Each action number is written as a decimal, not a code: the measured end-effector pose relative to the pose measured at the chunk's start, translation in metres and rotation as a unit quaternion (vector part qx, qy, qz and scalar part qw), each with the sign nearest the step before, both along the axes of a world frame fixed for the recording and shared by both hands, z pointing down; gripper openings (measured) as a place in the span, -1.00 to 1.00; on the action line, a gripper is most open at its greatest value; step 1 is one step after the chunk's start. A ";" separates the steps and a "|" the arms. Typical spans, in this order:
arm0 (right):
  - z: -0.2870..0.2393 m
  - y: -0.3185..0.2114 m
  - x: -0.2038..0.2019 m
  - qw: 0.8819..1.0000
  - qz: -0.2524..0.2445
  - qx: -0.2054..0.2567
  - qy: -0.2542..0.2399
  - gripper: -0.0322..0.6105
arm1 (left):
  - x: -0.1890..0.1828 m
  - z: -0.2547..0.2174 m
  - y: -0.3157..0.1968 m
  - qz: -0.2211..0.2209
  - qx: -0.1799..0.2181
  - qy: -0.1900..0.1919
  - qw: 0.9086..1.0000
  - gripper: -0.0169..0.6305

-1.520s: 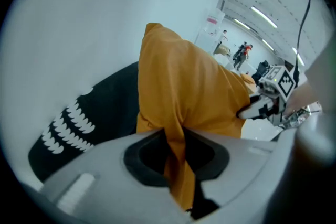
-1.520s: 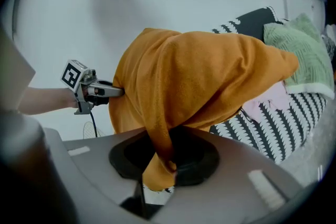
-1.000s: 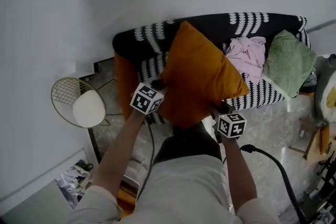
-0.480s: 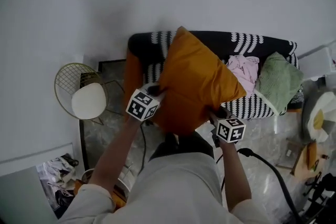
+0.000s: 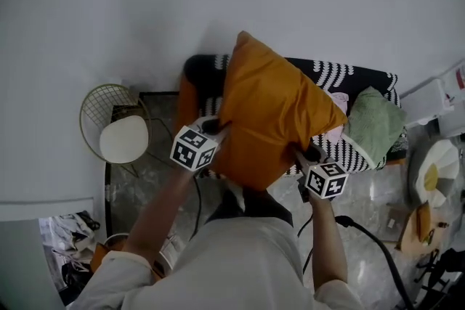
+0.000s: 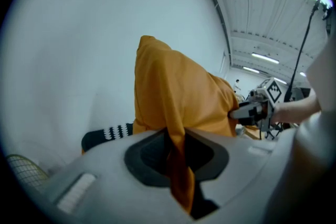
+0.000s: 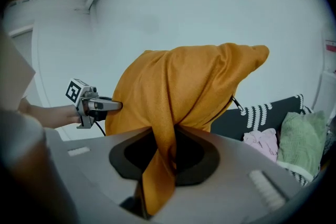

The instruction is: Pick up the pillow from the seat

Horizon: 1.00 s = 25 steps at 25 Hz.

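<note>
An orange pillow (image 5: 270, 109) hangs in the air in front of the black-and-white patterned seat (image 5: 341, 76), clear of its cushion. My left gripper (image 5: 216, 127) is shut on the pillow's left corner, with orange cloth (image 6: 178, 165) pinched between its jaws. My right gripper (image 5: 309, 153) is shut on the lower right corner, where a fold of the fabric (image 7: 160, 165) runs down through its jaws. The pillow (image 7: 184, 92) fills the middle of both gripper views, and each view shows the other gripper holding the far side.
A green pillow (image 5: 374, 128) and a pink cloth (image 5: 336, 102) lie on the seat's right half. A gold wire chair with a white pad (image 5: 120, 134) stands to the left. A black cable (image 5: 378, 250) trails on the marble floor at right, near clutter (image 5: 436, 178).
The pillow has risen higher off the seat with both grippers still holding it. The head view has shifted, so the seat and the green pillow now sit further down and right.
</note>
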State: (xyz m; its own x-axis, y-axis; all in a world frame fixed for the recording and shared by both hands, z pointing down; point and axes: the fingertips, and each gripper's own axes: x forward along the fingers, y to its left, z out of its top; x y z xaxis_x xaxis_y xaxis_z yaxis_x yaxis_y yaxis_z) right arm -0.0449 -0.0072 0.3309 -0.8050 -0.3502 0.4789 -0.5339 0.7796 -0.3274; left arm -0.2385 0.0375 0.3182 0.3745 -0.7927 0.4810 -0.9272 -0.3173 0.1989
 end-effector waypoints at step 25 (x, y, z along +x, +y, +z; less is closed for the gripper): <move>-0.088 0.028 0.140 0.992 -0.082 0.094 -0.033 -0.59 | 0.154 -0.077 0.076 -0.096 0.070 0.009 0.993 -0.81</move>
State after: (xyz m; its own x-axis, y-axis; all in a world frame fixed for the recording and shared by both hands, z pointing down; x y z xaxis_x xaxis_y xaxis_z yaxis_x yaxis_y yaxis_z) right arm 0.0949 0.0208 0.2433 -0.8861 -0.2900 0.3615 -0.3773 0.9044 -0.1993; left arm -0.0841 0.1136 0.2413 0.2175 -0.9090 0.3556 -0.9701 -0.1612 0.1815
